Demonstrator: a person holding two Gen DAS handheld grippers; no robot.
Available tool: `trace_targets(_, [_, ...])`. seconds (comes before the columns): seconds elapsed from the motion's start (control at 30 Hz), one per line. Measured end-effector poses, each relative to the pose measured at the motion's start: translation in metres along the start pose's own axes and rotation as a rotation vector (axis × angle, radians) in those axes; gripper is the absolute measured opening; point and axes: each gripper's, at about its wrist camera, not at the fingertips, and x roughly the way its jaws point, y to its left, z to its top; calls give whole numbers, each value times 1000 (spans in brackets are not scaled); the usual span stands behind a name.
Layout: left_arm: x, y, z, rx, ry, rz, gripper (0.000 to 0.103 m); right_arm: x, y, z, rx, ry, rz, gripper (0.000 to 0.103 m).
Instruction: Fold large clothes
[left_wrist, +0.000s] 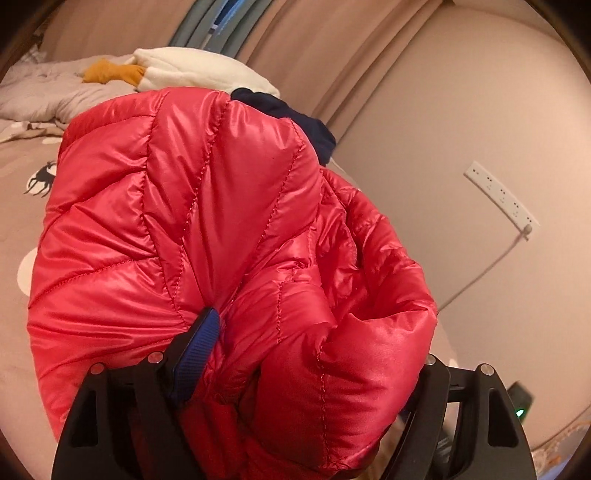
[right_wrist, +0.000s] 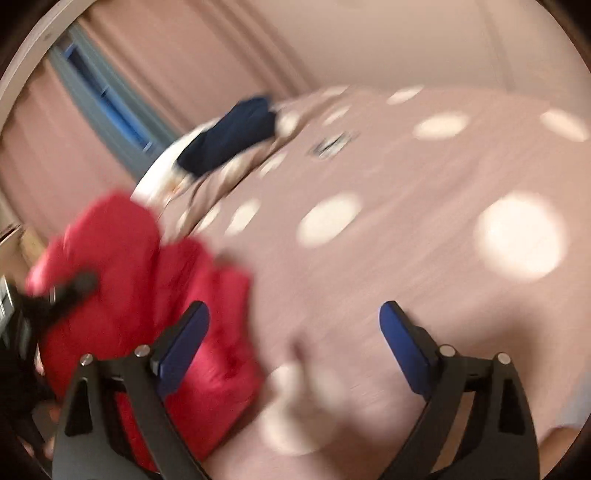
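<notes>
A red quilted jacket (left_wrist: 221, 240) lies bunched on a bed (right_wrist: 424, 240) whose cover is pale brown with white spots, beside a dark blue garment (left_wrist: 295, 118) and a white one (left_wrist: 192, 70) near the pillow end. The left gripper (left_wrist: 314, 350) stands with its jaws spread wide around a thick wad of the jacket; one blue pad (left_wrist: 201, 343) shows against the fabric, the other is buried behind it, so whether the pads still press cannot be told. The right gripper (right_wrist: 293, 325), seen through heavy motion blur, has jaws wide apart with nothing between them, just beside the jacket's edge and over bare bedding. The fold looks far from finished: the jacket is a lump, not a flat shape. To do this step well, each gripper would likely take a clear edge or hem, not a wad, and draw the jacket flat before doubling it over.
</notes>
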Motion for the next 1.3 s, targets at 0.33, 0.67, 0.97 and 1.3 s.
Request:
trace_targets(0.33, [102,-74,-36,428,155,392,100,-18,-39,30,70,-56,-101,94])
trace_targets(0.67, [139,-99,-48,503,181,445,100,-45,-63,56,21,-143,-173,94])
trace_targets(0.97, [158,-100,-68,641,166,538,100,-46,-58,59,22,-132,-148,94])
trace_targets(1.3, [93,-114,-39,436,189,380,101,-69,-51,73,-2,-158,-155,95])
